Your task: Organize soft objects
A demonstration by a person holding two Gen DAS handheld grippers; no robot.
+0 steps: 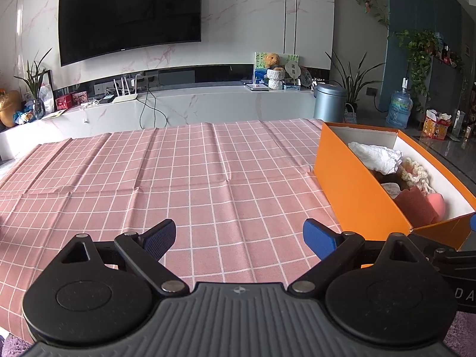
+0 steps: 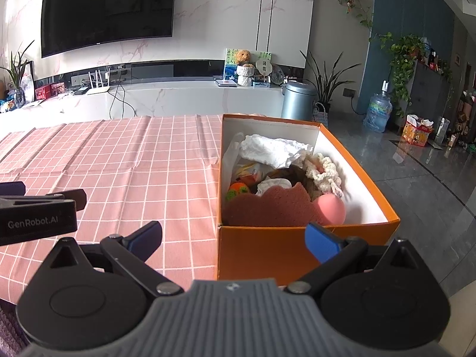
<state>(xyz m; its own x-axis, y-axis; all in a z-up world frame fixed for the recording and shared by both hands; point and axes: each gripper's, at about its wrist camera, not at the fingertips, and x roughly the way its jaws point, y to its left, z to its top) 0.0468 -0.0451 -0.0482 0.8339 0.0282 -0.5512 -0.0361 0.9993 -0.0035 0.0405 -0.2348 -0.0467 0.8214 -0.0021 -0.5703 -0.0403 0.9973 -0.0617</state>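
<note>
Pink checked tablecloth (image 1: 190,178) stretches under both our tools, with a dark television (image 1: 131,15) on the marble wall behind. We hold the left gripper (image 1: 239,238) over bare cloth, fingers spread apart and holding nothing. Our right gripper (image 2: 233,238) hangs just before the orange box (image 2: 267,250), likewise parted and unladen. Inside the box lie a white cloth (image 2: 273,148), a cream knitted piece (image 2: 322,169), a brown sponge (image 2: 267,208) and a pink ball (image 2: 330,208).

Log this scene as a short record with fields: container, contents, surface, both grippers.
container: orange box, open, on the table's right side
contents: white cloth, cream crochet piece, reddish sponge, pink ball, orange-green ball
surface: pink checked tablecloth
left hand-held gripper: open, holding nothing
right hand-held gripper: open, holding nothing, in front of the box
</note>
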